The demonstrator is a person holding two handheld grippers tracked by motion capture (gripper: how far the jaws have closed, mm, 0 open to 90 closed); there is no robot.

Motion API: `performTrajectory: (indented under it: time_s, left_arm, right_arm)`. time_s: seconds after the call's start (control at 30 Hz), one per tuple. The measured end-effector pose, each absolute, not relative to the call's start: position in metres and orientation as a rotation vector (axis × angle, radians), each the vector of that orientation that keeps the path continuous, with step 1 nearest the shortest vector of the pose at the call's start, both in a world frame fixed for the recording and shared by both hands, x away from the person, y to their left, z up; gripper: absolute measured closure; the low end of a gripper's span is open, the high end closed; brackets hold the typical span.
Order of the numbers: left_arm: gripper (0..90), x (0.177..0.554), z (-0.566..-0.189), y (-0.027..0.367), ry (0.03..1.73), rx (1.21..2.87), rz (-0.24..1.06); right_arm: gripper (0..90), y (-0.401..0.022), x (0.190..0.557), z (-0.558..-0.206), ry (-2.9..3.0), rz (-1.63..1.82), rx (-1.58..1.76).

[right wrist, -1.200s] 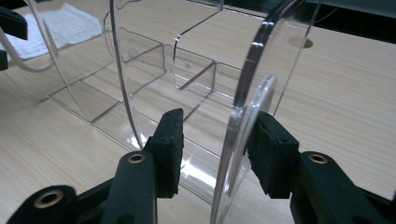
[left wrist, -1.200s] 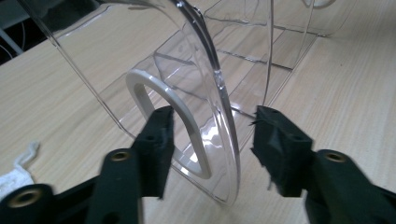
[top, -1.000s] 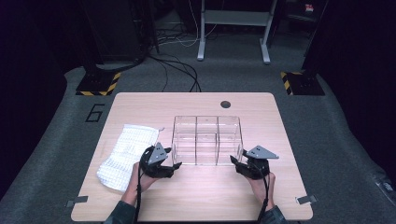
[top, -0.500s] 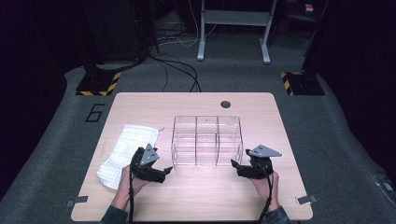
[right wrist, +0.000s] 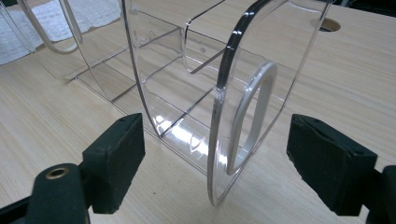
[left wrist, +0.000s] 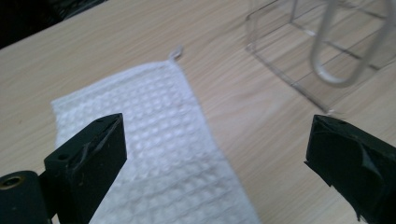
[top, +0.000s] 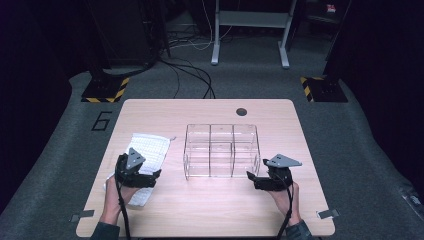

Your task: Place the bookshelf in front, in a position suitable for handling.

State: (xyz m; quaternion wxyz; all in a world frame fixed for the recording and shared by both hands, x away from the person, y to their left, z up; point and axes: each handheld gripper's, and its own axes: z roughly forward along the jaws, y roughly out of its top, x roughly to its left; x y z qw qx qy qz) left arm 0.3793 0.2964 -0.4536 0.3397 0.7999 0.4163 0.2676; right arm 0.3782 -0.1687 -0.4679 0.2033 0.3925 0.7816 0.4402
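Note:
A clear plastic organiser box [top: 221, 150] with several compartments stands mid-table. Left of it lies a white waffle cloth [top: 150, 150]. My left gripper [top: 154, 176] hovers over the cloth's near part, apart from the box. Its jaws have just been opening and stand wide, nothing between them, with the cloth [left wrist: 154, 140] beneath and the box [left wrist: 299, 56] ahead to the right. My right gripper [top: 251, 178] sits at the box's near right corner. Its jaws [right wrist: 215, 158] have just been opening too. The box's end wall with its handle slot [right wrist: 261, 93] stands between the pads, untouched.
A round cable hole [top: 241, 111] sits near the table's far edge. The light wooden tabletop [top: 210, 210] ends just behind both hands. Black stands with hazard-striped feet [top: 106, 92] and cables lie on the floor beyond the table.
My left gripper has drawn back leftward from the box's left end to above the cloth. The right gripper has stayed at the box's right end. Both pairs of jaws look wider.

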Motion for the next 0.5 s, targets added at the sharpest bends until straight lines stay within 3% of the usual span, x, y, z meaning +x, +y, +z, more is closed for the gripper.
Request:
performTrajectory:
  time_s: [0.27,0.5]
  left_arm:
    - [11.7,0.412,-0.483,0.317,1.281,2.16,0.622]
    - [12.6,0.425,-0.499,0.322,1.351,2.191,0.574]
  right_arm:
    - [24.5,-0.169,0.38,-0.466,2.167,1.235,1.107]
    - [28.6,-0.171,0.381,-0.468,2.18,1.226,1.104]
